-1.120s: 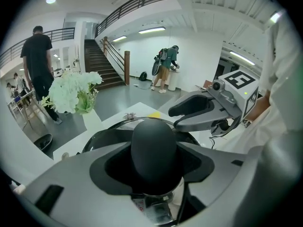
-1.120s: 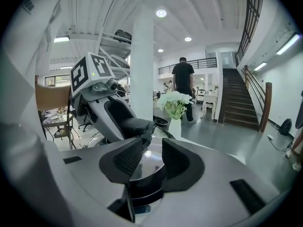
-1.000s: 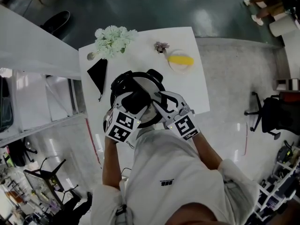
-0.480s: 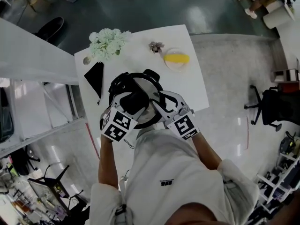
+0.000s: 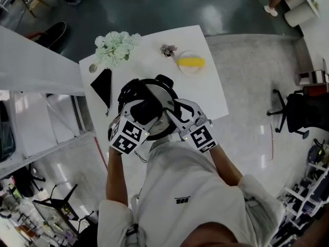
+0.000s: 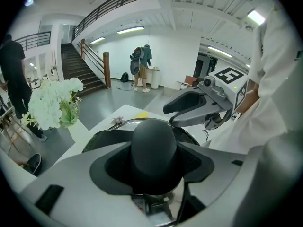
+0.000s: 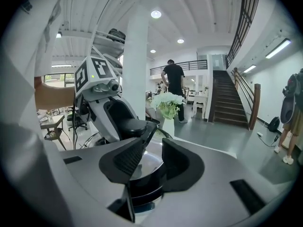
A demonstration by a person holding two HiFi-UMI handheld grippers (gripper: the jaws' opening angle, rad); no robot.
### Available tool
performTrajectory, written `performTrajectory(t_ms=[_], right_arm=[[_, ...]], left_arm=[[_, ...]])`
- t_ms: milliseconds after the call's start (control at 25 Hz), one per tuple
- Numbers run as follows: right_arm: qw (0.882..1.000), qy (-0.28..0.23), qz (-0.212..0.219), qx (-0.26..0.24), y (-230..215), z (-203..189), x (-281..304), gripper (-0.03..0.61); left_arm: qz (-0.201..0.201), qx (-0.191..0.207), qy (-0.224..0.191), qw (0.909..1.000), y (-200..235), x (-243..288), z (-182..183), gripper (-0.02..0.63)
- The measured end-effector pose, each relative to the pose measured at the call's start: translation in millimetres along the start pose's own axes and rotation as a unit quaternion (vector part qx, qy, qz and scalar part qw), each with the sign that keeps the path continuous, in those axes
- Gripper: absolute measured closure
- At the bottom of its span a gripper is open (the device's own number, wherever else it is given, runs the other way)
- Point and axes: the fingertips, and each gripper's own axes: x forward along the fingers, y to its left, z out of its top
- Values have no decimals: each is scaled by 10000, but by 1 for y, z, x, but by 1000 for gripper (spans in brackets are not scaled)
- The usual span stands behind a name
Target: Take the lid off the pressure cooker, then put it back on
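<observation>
— What has your left claw got?
— My left gripper (image 5: pixel 148 110) is clamped on the black knob (image 6: pixel 154 143) at the middle of the lid (image 5: pixel 157 92). The dark pads press it from both sides.

— And where is the lid?
— Over the pressure cooker (image 5: pixel 165 81), which stands on the white table (image 5: pixel 205 94), near my edge of it. I cannot tell whether the lid is seated or lifted a little.

— Your right claw?
— My right gripper (image 7: pixel 149 159) is at the lid's rim on my right, jaws apart, pinching nothing (bright metal shows in the gap, and something dark lower down that I cannot name).

— Anything else up there?
— Pale flowers (image 5: pixel 115 45) at the far left corner, a black pouch (image 5: pixel 102 82) just beside the cooker, and a plate (image 5: pixel 190 69) with something yellow on it at the far right.
</observation>
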Motion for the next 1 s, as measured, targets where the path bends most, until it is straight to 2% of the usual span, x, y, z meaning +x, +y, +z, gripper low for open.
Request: performTrajectory(t_ms=[800,1000], right_arm=[[9999,-52,-130,22,-5,1,-7,446],[9999,-78,-145,27,-6,4,-7,446]], left_arm=[[51,-10,-50,10000,-1,-1,2,327],[166,-162,-128,9996,0,-3,1,327]])
